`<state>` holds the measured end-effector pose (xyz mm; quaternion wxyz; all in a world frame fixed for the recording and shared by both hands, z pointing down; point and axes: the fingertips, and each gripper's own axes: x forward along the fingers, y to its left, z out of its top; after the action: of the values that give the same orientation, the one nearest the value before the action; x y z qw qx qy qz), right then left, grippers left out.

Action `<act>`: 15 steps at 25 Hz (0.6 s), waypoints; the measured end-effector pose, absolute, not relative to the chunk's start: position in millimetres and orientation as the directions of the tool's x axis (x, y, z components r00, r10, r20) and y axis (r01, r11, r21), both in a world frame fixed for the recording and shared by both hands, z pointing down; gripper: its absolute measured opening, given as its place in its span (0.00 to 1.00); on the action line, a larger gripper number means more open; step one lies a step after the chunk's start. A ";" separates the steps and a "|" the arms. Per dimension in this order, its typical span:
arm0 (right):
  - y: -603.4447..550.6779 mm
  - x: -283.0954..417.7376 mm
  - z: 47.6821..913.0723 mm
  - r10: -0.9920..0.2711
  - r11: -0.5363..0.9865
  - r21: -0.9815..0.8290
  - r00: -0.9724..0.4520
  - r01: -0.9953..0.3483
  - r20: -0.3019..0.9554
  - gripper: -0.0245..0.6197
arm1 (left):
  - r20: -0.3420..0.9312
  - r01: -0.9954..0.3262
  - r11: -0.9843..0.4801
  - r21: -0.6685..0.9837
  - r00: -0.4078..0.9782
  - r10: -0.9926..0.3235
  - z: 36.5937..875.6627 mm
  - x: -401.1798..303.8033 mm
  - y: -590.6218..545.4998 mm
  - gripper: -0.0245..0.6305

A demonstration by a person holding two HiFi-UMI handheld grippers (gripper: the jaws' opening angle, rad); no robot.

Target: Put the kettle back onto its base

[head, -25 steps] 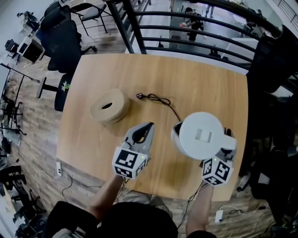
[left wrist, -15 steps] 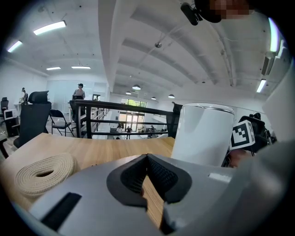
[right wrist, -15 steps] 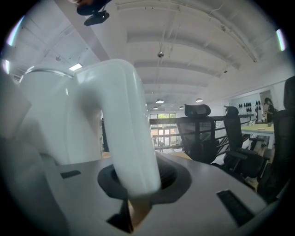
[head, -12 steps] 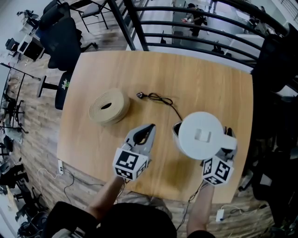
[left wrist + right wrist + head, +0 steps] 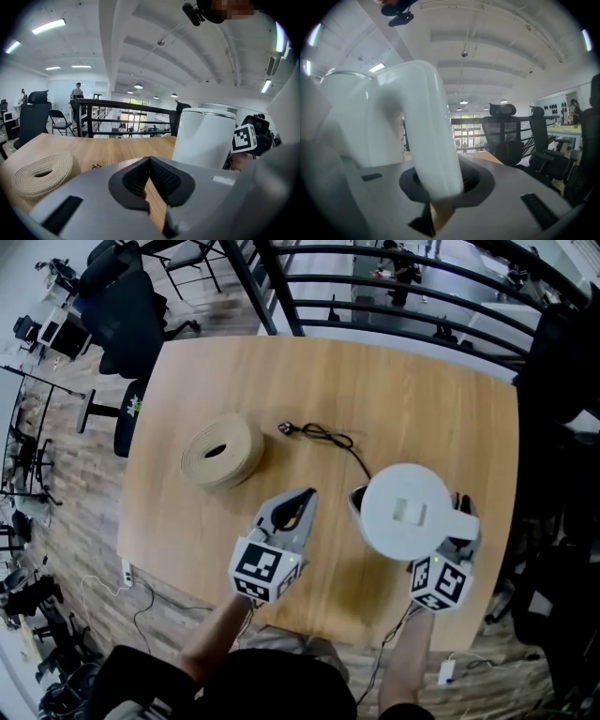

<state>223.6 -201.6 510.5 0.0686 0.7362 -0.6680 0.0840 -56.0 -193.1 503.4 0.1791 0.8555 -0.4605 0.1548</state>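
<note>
The white plastic electric kettle [image 5: 405, 512] sits in the lower right of the head view, directly ahead of the right gripper [image 5: 458, 536]. Its thick curved handle [image 5: 427, 136] passes between that gripper's jaws, which are clamped on it. In the right gripper view the handle fills the middle of the frame and the kettle's body bulges at the left. The right forearm comes up from the bottom edge of the head view, and the gripper points up the frame with its marker cube just below the kettle. The left gripper [image 5: 302, 501] lies just left of the kettle without touching it, angled toward the upper right, its forearm rising from the bottom centre. Its jaws are pressed together with nothing between them [image 5: 149, 161], and its own view shows the kettle standing tall at the right. The kettle is a smooth cylinder with a flat round lid that has a small rectangular tab in the middle. A thin black power cord [image 5: 328, 439] runs across the light wooden table [image 5: 422, 399] to the kettle's left edge; what is beneath the kettle is hidden. A coil of beige flat strap [image 5: 220, 451] lies at centre left.
</note>
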 end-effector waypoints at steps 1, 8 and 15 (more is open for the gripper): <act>-202.2 223.4 510.1 -0.972 -0.098 -0.014 0.093 -0.995 0.215 0.14 | 0.431 -0.844 -0.511 0.163 0.527 -0.732 503.7 -56.4 -193.2 0.04; -201.4 228.3 512.8 -0.975 -0.099 -0.030 0.091 -0.995 0.203 0.13 | 0.438 -0.843 -0.512 0.165 0.528 -0.728 507.4 -55.5 -192.4 0.04; -198.5 227.9 512.3 -0.978 -0.094 -0.023 0.088 -0.995 0.190 0.13 | 0.440 -0.841 -0.517 0.160 0.529 -0.726 509.6 -53.8 -191.2 0.04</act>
<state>227.9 -198.5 512.3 0.0558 0.7355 -0.6707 0.0783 -53.8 -191.2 509.6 0.1794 0.8558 -0.4577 0.1612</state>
